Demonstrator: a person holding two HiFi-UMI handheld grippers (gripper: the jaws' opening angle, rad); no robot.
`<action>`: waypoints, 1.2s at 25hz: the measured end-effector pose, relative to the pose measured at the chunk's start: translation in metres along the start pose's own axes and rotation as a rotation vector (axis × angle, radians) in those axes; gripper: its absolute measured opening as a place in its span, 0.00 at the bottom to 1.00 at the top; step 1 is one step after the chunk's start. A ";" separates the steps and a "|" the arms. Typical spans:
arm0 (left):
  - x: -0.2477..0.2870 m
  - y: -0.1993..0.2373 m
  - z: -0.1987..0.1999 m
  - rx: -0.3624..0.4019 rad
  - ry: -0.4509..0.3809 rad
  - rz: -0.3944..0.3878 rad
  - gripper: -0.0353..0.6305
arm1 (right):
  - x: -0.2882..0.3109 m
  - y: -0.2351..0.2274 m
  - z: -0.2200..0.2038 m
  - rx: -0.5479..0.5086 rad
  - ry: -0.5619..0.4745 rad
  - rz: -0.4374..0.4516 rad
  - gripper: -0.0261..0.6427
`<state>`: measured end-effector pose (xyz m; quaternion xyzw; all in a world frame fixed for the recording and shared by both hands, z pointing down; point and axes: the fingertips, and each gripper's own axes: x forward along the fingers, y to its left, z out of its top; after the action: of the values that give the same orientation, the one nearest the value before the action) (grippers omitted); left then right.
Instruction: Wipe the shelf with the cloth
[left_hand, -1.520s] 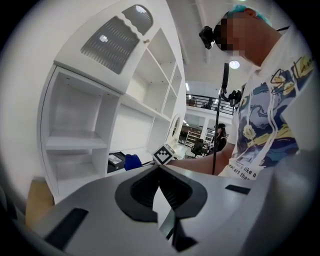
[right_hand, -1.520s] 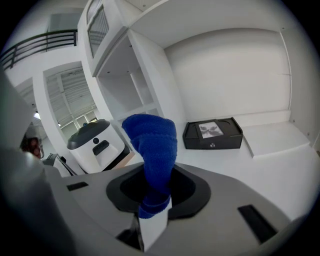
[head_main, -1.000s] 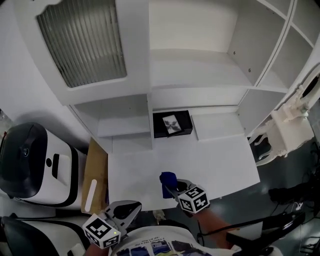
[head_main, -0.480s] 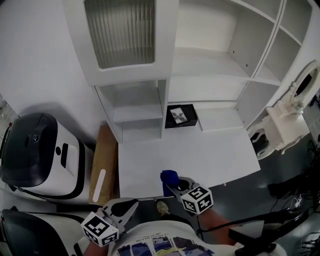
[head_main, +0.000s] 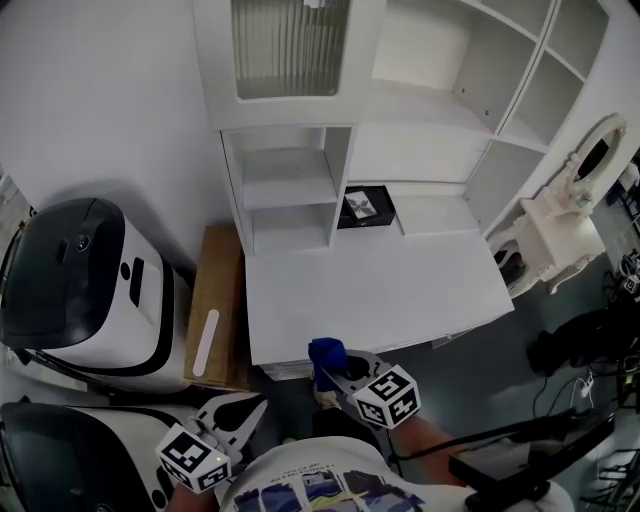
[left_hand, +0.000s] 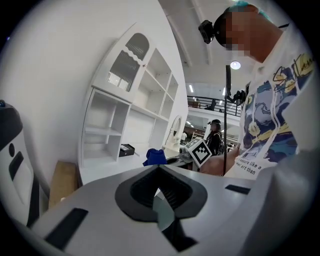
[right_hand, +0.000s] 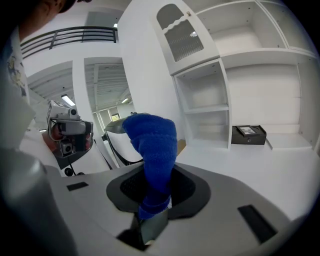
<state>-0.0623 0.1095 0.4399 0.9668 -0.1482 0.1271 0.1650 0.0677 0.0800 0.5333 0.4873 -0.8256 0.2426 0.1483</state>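
Blue cloth (head_main: 326, 351) stays pinched in the right hand-held gripper (head_main: 331, 368), now backed off to the table (head_main: 400, 290) front edge, well short of the shelf (head_main: 290, 190); left hand-held gripper (head_main: 247, 410) pressed together, empty, so wiping hasn't started.

Looks like a big lab or test hall: a white shelf unit (head_main: 440, 110) is parked on a dark floor (head_main: 510, 335) beside bulky white machines (head_main: 90, 290), and a balcony railing (right_hand: 70, 36) and strip lights (right_hand: 67, 100) are seen behind.
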 end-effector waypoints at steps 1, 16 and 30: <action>-0.006 -0.002 -0.005 -0.001 0.001 -0.002 0.07 | -0.002 0.009 -0.003 0.001 0.000 0.002 0.19; -0.049 -0.020 -0.037 -0.020 -0.024 -0.014 0.07 | -0.009 0.079 -0.027 -0.046 0.013 0.030 0.19; -0.060 -0.030 -0.057 -0.023 -0.019 -0.029 0.07 | -0.009 0.104 -0.039 -0.080 0.017 0.047 0.19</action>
<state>-0.1189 0.1719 0.4655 0.9680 -0.1374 0.1137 0.1765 -0.0187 0.1501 0.5348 0.4595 -0.8445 0.2171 0.1687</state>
